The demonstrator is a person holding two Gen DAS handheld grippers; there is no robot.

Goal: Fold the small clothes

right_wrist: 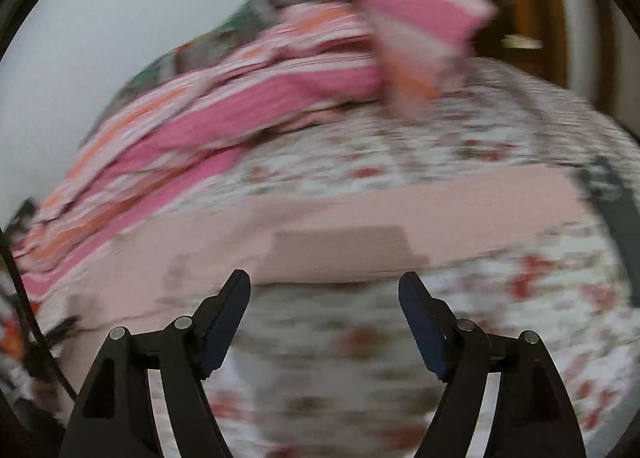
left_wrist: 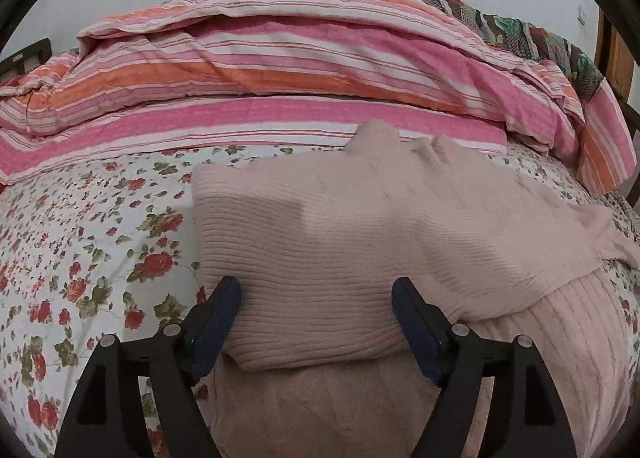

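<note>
1. Nearest the lens, the left gripper [left_wrist: 316,296] stands with its jaws spread wide — the folded edge of the pink knitted sweater [left_wrist: 360,242] lies between the pads, but they are not pressing on it, so nothing is held.
2. The sweater sprawls across the floral bedsheet [left_wrist: 80,250], its long axis running away to the right; a folded flap lies on top, and the striped quilt [left_wrist: 280,70] is heaped behind it.
3. Over to the right gripper [right_wrist: 324,292] — jaws wide apart, nothing in them, only floral sheet between the fingers.
4. From there the sweater [right_wrist: 360,218] lies just ahead, a band across the view; the picture is badly smeared, so its edge is probably close to the fingertips, no firmer than that.
5. The left is plainly nearer the cloth.
6. No brand, label or writing is readable anywhere.
</note>
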